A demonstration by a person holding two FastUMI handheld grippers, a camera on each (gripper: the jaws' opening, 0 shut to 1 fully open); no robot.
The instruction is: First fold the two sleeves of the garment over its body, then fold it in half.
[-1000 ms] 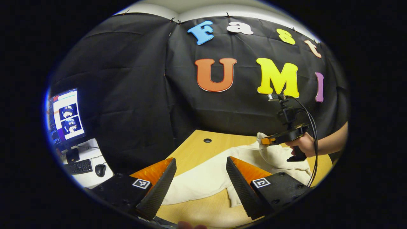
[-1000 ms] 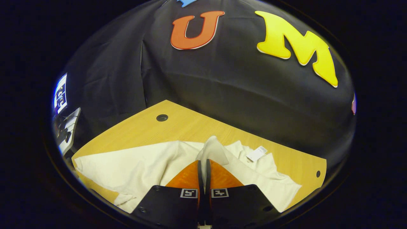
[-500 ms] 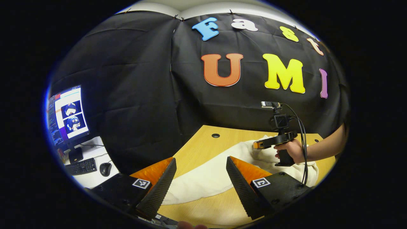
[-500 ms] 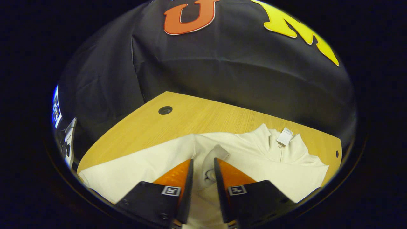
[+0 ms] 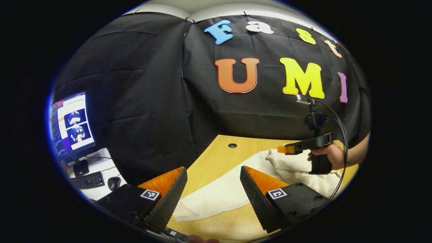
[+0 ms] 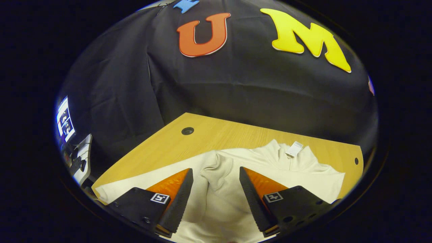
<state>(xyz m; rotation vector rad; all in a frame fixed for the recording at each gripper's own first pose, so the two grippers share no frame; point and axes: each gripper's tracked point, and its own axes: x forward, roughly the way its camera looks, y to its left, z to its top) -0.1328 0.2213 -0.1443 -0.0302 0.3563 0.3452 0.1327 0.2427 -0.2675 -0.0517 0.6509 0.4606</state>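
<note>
1. My right tongs (image 6: 216, 192) gape released over the garment (image 6: 219, 202), its sleeve (image 6: 216, 168) at 12 o'clock.
2. My left tongs (image 5: 212, 192) are released above the worktop (image 5: 209, 158).

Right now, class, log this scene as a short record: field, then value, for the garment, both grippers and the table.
garment: cream top, lying on the table, collar tag showing
sleeve: cuff folded onto the body
right gripper: open above the garment, holding nothing
left gripper: open, holding nothing
table: light wood
</note>
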